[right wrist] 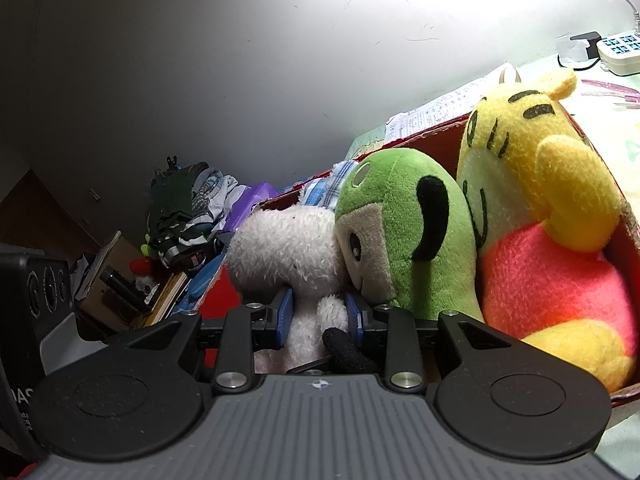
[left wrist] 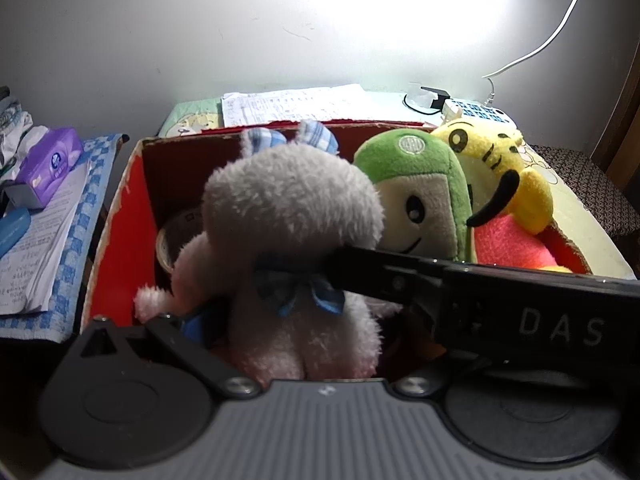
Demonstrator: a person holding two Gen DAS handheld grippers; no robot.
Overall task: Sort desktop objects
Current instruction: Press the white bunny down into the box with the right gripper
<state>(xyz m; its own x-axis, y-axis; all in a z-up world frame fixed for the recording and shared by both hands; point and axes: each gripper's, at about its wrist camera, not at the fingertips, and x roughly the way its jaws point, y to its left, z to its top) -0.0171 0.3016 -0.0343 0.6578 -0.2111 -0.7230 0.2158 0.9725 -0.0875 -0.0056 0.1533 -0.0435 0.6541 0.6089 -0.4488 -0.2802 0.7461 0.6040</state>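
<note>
A fluffy white rabbit toy with a blue bow stands upright in the left half of a red cardboard box. My right gripper is shut on the rabbit at its neck, one blue pad on each side. In the left wrist view its black body reaches in from the right. My left gripper is open around the rabbit's lower body; its right finger is hidden behind the right gripper. To the right of the rabbit a green plush and a yellow bear in red lean together in the box.
A tape roll lies in the box's left corner. A purple tissue pack and papers sit on a blue checked cloth to the left. Behind the box are sheets of paper, a power strip and a white cable.
</note>
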